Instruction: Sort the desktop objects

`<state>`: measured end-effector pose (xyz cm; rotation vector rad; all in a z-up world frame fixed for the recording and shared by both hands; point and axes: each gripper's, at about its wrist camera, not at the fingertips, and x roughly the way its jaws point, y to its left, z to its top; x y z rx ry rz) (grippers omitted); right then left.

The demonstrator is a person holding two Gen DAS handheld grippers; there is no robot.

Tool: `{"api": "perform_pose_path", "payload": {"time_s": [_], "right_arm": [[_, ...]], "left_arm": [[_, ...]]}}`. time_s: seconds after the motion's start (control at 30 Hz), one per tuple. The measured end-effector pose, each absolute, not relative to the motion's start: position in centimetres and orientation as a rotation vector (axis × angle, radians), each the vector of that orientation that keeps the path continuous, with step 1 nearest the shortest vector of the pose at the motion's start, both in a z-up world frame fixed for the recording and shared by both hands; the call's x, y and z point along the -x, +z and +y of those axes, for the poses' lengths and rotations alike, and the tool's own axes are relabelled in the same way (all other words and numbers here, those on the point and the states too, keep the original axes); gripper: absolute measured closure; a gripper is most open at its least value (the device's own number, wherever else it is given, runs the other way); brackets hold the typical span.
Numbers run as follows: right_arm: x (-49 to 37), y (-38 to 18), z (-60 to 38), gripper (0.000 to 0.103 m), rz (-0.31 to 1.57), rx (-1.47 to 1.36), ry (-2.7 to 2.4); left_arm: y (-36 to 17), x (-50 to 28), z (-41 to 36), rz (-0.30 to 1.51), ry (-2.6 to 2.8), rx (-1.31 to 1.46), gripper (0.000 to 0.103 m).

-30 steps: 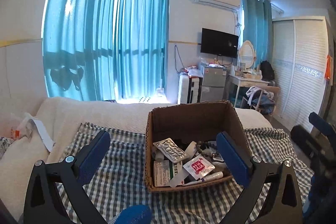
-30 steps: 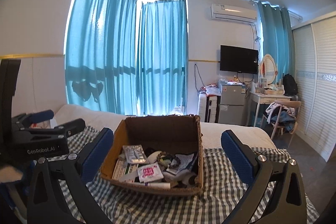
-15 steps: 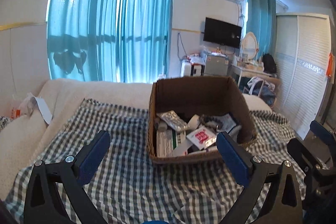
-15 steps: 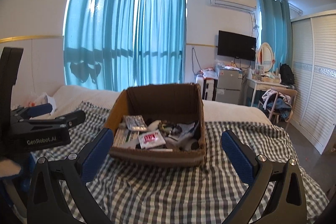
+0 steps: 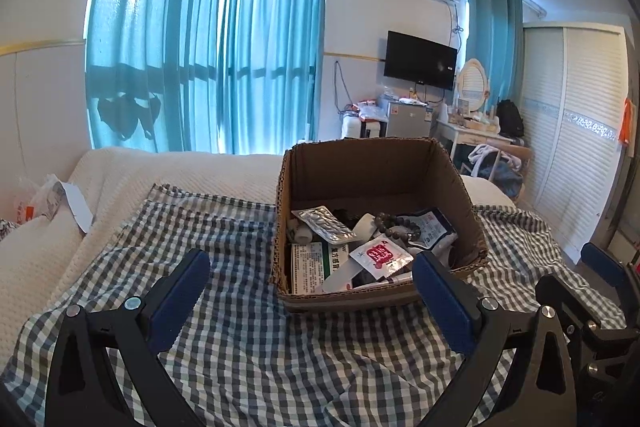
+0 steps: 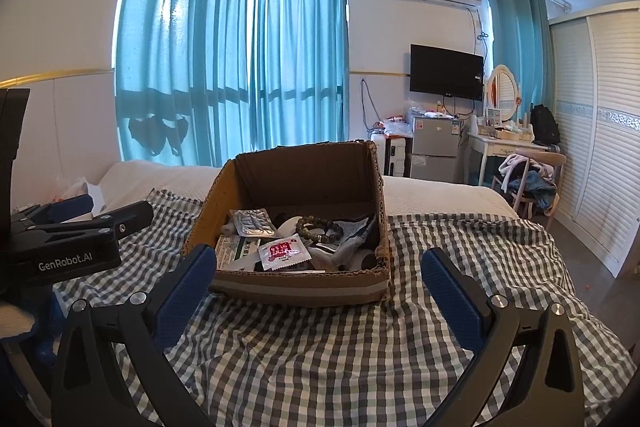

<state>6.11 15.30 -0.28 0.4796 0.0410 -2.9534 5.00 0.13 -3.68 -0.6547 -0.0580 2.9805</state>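
A grey-and-white checked cloth (image 5: 248, 355) is spread under both tongs. Ahead of them a brown cardboard box (image 6: 304, 291) is seen, holding a white sachet printed in red (image 6: 283, 251), a silver blister pack (image 5: 324, 223), a brown bead bracelet (image 6: 320, 229) and a green-and-white packet (image 5: 310, 265). Beyond it, teal curtains (image 6: 240, 67) are hung. Blue pads (image 6: 188, 291) are fitted on black arms.

The cardboard box (image 6: 296, 287) stands open-topped on the checked cloth (image 6: 360, 355); bare cloth lies along its near edge and both sides, its walls blocking sideways entry.
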Motion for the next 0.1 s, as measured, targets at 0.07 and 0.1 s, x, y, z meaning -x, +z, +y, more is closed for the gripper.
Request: {"api": "perform_pose_path", "payload": {"time_s": [0.07,0.1], "right_arm": [[-6.15,-0.27,15.21,0.000,0.042,-0.480,-2.952],[-6.14,-0.26,15.20,0.000,0.043,-0.479,-2.953]], "left_arm": [[-3.68,-5.12,-0.02,-0.069,2.992,0.654,0.000],[-3.70,-5.15,-0.09,-0.071,2.997,0.649,0.000]]}}
